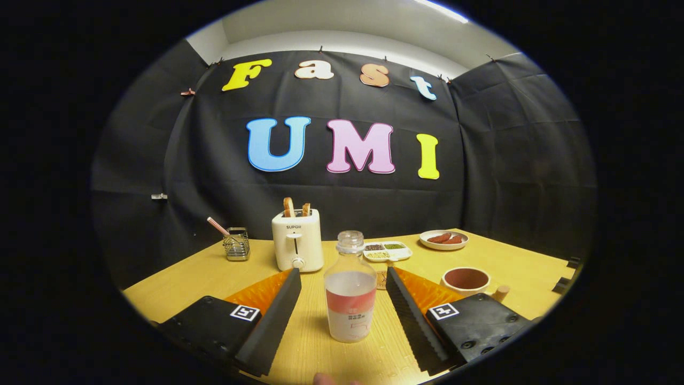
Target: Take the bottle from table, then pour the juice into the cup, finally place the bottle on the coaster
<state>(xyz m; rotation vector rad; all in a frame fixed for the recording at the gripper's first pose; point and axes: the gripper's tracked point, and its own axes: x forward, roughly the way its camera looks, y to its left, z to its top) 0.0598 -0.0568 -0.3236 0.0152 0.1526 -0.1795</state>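
The gripper (342, 275) stands wide open, its two dark ridged fingers (272, 321) flanking an upright bottle (350, 291) without touching it. The bottle, clear and uncapped, carries a red-and-white label and pale liquid filling roughly its lower two-thirds; it stands between the fingers on a light wooden surface (187, 278). Just behind it, partly hidden, lies a small round coaster (381, 279). Beyond the right finger sits a brown-lined cup (466, 279) with a cork-like stopper (501, 292) beside it. Farther back are a white toaster (297, 239) holding two slices, a divided dish of seeds (387, 251), a plate of red-brown food (443, 239) and a wire holder (236, 244) with a striped stick. Black cloth walls the booth behind, under a pale ceiling.
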